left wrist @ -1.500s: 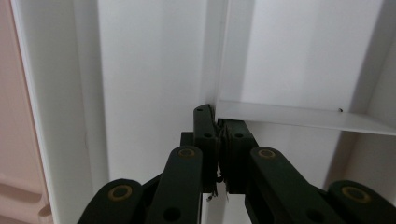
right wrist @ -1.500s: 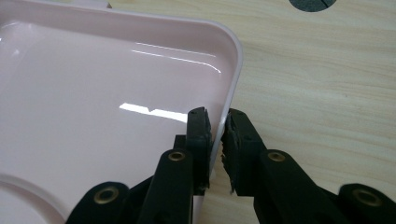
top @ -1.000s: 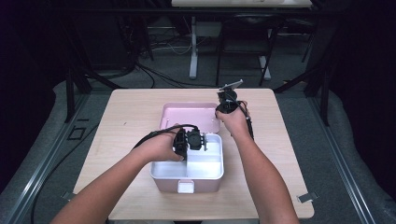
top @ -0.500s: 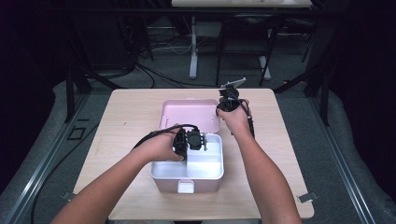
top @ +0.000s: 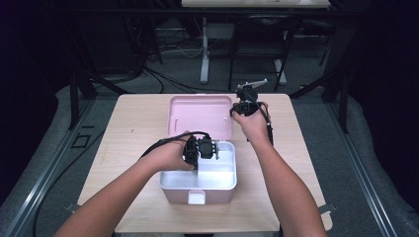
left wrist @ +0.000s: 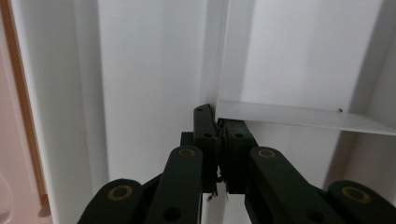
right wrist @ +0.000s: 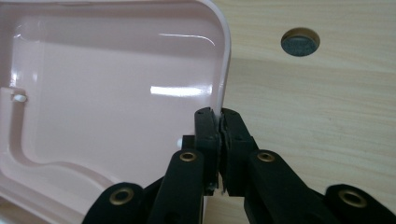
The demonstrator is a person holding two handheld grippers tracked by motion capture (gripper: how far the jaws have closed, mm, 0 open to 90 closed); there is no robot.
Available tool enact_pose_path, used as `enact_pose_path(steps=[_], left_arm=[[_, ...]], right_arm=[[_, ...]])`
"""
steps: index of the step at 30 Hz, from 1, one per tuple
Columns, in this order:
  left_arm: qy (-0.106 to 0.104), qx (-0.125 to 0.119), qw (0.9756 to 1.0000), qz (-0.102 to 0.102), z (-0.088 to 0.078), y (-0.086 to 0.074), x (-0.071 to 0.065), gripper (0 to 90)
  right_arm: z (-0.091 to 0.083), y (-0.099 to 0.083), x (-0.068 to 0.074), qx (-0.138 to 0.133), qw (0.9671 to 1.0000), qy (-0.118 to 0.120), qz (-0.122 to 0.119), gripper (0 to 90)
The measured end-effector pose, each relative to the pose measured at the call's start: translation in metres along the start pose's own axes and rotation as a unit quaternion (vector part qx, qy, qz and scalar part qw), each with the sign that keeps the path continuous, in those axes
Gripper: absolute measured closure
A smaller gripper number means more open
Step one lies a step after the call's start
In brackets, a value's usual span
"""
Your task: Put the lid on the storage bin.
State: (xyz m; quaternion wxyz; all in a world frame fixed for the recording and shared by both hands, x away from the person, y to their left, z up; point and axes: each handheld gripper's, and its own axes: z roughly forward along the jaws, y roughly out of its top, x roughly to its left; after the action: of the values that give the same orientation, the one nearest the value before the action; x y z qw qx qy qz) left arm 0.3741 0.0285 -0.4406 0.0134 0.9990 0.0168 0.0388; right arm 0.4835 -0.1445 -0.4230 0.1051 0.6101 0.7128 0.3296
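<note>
My right gripper (right wrist: 219, 114) is clamped on the thin rim of the light, stiff, slick pink lid (right wrist: 116, 93), while my left gripper (left wrist: 217, 112) pinches the white box's divider (left wrist: 299, 116).

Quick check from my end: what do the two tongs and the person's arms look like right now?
Both tongs are black: the left tongs and right tongs each have two flat linked arms with brass-coloured pivot rings, clear in each gripper view. A black cable loops from the left one; another runs along the right wrist. A grey plate tops the right tongs. The forearms are bare, with no sleeves visible.
</note>
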Motion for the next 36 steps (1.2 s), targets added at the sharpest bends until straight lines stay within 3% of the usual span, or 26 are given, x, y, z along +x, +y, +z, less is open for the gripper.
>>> enact_pose_path(steps=[8,14,16,17,18,21,22,24,25,36], left_arm=[[0.0,0.0,1.0,0.0,0.0,0.0,0.0,86.6],[0.001,0.0,1.0,0.0,0.0,0.0,0.0,86.5],[0.0,0.0,1.0,0.0,0.0,0.0,0.0,86.5],[0.001,0.0,1.0,-0.001,0.0,0.0,0.0,86.5],[0.0,0.001,1.0,-0.001,0.0,0.0,0.0,86.6],[-0.001,0.001,1.0,-0.001,0.0,0.0,0.0,86.5],[-0.001,0.001,1.0,-0.001,0.0,0.0,0.0,86.5],[-0.002,0.001,1.0,-0.001,0.0,0.0,0.001,86.5],[-0.002,0.001,1.0,-0.001,0.0,0.0,0.001,86.5],[-0.006,-0.016,0.9997,-0.015,0.0,-0.005,0.002,86.1]], right_arm=[[-0.023,-0.005,0.004,-0.034,0.9991,0.017,-0.018,87.6],[-0.037,-0.01,0.01,-0.055,0.9975,0.014,-0.042,87.7],[-0.043,-0.013,0.011,-0.048,0.9973,0.024,-0.05,87.7],[-0.044,-0.015,0.013,-0.064,0.9964,0.014,-0.053,87.7],[-0.047,-0.016,0.013,-0.062,0.9963,0.013,-0.059,87.7],[-0.052,-0.022,0.014,-0.083,0.9943,0.022,-0.063,87.7],[-0.056,-0.023,0.015,-0.075,0.9947,0.018,-0.068,87.8],[-0.059,-0.027,0.016,-0.086,0.9933,0.017,-0.076,87.8],[-0.061,-0.028,0.016,-0.086,0.9925,0.027,-0.082,87.8],[-0.076,-0.048,0.02,-0.121,0.9876,0.028,-0.096,88.1]])
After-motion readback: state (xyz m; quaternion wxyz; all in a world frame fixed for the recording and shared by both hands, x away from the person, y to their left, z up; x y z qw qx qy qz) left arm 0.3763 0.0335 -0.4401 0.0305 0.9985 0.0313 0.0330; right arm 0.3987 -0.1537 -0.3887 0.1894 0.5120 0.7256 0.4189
